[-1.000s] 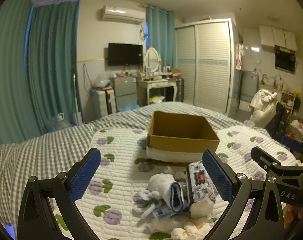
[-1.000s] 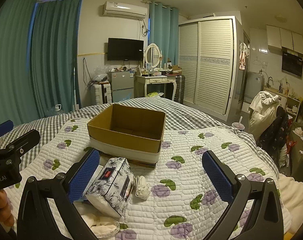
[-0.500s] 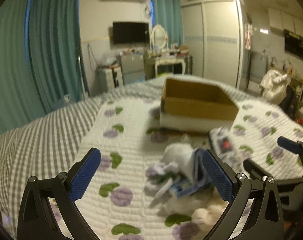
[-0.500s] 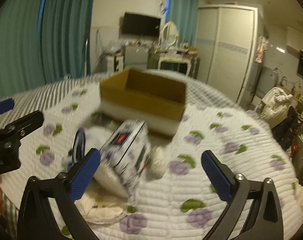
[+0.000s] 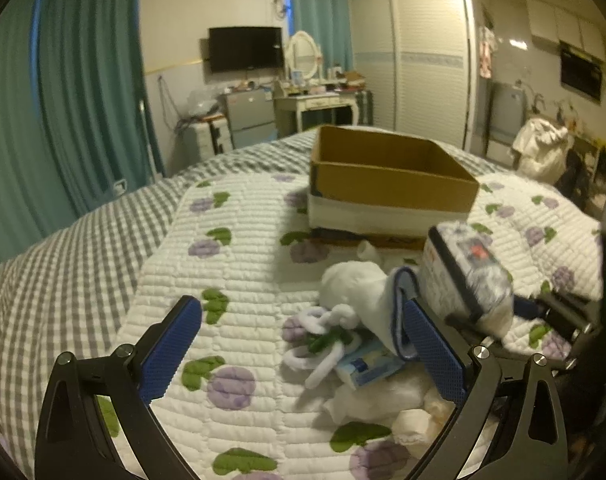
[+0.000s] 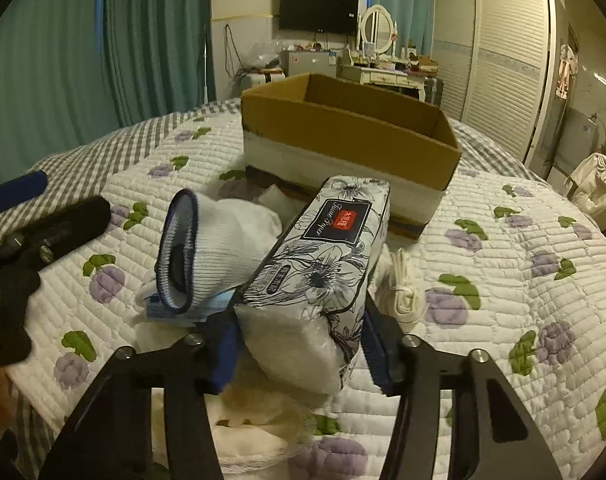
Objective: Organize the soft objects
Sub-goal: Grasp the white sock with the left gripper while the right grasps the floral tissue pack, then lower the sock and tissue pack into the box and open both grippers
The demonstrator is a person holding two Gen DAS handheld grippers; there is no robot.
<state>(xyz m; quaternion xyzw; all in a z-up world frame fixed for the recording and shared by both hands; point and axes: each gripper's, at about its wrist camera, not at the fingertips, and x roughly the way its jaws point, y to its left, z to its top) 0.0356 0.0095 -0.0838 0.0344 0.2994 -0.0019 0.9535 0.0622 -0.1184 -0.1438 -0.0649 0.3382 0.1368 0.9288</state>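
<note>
A floral tissue pack (image 6: 323,276) lies on the quilt, and my right gripper (image 6: 299,350) is shut on its near end; it also shows in the left wrist view (image 5: 469,276). A white sock with a blue cuff (image 6: 207,248) leans against the pack's left side. A white knotted cord (image 5: 327,332), a blue packet (image 5: 367,364) and white cloths (image 5: 383,396) lie in the pile. My left gripper (image 5: 303,348) is open and empty, just left of the pile. An open cardboard box (image 6: 351,136) stands behind the pile (image 5: 391,176).
A small white bundle (image 6: 401,288) lies right of the tissue pack. The floral quilt (image 5: 239,264) covers a grey checked bedspread (image 5: 63,248). Teal curtains, a TV, a dresser and a wardrobe stand beyond the bed.
My right gripper moved forward and closed on the tissue pack's near end. My left gripper tilted down and came closer to the pile, staying open.
</note>
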